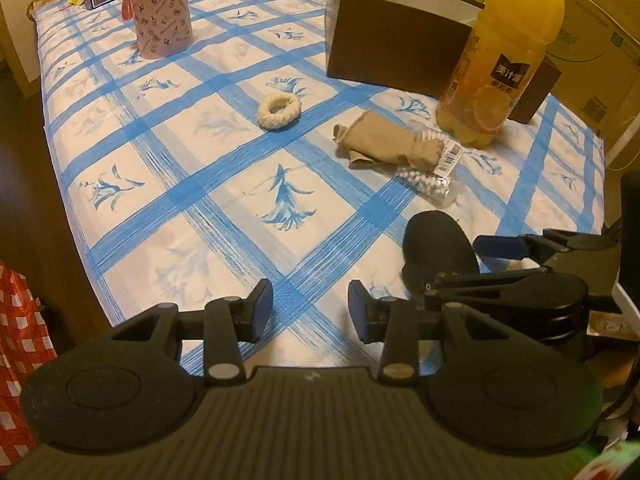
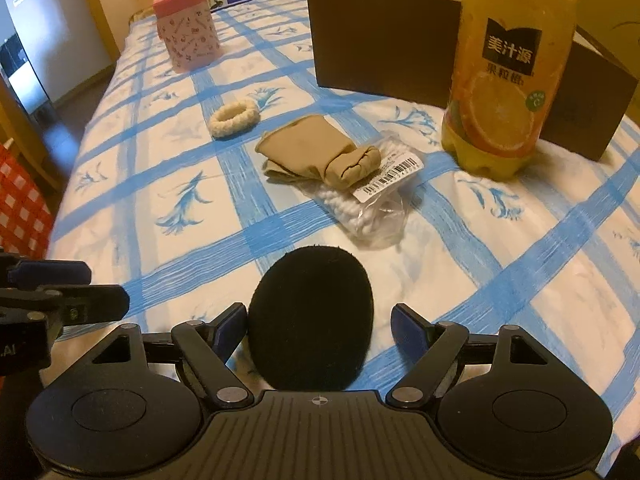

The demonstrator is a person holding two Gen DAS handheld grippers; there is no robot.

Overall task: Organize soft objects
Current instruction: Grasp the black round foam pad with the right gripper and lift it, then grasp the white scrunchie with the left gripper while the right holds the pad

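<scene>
A black oval soft pad [image 2: 310,320] lies on the blue-checked tablecloth [image 2: 480,248], between the fingers of my right gripper [image 2: 318,322]. That gripper is open; its right pad stands clear of the black pad, its left pad close beside it. My left gripper [image 1: 310,310] is open over bare cloth, nothing between its fingers, just left of the right gripper [image 1: 468,266] and the black pad [image 1: 436,236]. Farther back lie a cream scrunchie [image 2: 235,117], folded beige stockings [image 2: 320,152] and a clear bag of white cotton bits [image 2: 372,212] with a barcode label.
A tall orange juice bottle [image 2: 508,80] stands at the right, with an open brown box [image 2: 380,48] behind it. A pink lidded canister [image 2: 188,28] stands at the far left. Cartons line the table's back edge. A red checked bag [image 1: 16,340] hangs left of the table.
</scene>
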